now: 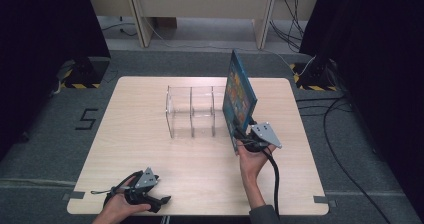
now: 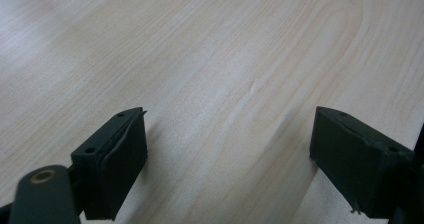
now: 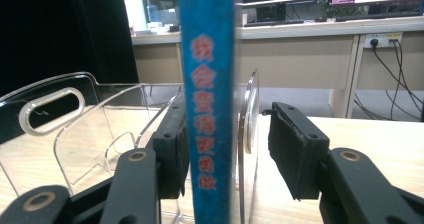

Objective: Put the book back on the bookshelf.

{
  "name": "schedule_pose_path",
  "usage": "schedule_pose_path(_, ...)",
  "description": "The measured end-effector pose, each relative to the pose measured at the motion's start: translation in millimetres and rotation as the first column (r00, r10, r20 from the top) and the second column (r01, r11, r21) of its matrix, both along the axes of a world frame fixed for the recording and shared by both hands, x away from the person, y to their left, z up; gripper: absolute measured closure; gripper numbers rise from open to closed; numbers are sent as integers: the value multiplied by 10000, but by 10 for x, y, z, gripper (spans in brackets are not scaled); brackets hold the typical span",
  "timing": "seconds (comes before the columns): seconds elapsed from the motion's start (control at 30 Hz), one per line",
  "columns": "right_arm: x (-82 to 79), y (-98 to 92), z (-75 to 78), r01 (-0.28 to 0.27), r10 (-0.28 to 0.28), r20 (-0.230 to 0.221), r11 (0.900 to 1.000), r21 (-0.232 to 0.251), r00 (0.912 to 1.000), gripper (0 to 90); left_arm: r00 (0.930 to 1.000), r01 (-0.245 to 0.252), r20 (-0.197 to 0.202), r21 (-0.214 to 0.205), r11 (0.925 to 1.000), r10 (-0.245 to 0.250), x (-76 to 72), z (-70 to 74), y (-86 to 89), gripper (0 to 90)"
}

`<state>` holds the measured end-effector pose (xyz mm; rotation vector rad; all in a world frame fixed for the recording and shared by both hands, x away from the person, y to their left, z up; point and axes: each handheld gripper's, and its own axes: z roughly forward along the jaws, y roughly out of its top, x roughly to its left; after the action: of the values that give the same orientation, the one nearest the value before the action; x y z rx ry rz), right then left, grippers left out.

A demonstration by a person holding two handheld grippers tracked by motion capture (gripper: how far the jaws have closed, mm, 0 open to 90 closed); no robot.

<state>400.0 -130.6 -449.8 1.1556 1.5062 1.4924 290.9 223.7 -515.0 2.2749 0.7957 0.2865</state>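
High view – book (image 1: pixel 238 100): standing upright on its lower edge at the right end of the clear acrylic rack (image 1: pixel 192 111), tilting slightly, glossy colourful cover facing right.
High view – right hand-held gripper (image 1: pixel 248 138): sitting at the book's near lower corner, hand underneath.
High view – left hand-held gripper (image 1: pixel 159 202): resting low on the pale wood-grain tabletop (image 1: pixel 150 149), well apart from the rack.
Left gripper view – left hand-held gripper (image 2: pixel 227 159): released, jaws standing wide over bare laminate, nothing between them.
Right gripper view – book (image 3: pixel 207 84): thin blue spine with red characters, rising between the jaws, beside the rack's rounded end wall (image 3: pixel 248 129).
Right gripper view – right hand-held gripper (image 3: pixel 227 154): released; left pad lying against the spine, right pad clearly apart.
Step in hand: probably letting go after slotting the book into the rack.
Next move: likely drawing straight back without nudging the thin, easily toppling book.
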Motion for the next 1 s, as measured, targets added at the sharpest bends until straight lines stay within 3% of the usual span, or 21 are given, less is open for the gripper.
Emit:
schedule_pose_path(0.63,-135,-124,27,-415,415,-171,9991,-5,9990,488,10000,18,14,-31,10000,-18,-2,-2,2,142)
schedule_pose_path(1.0,-220,-157,47,-621,613,-260,9976,-296,9978,482,10000,49,13,-11,10000,-49,-3,-2,4,142)
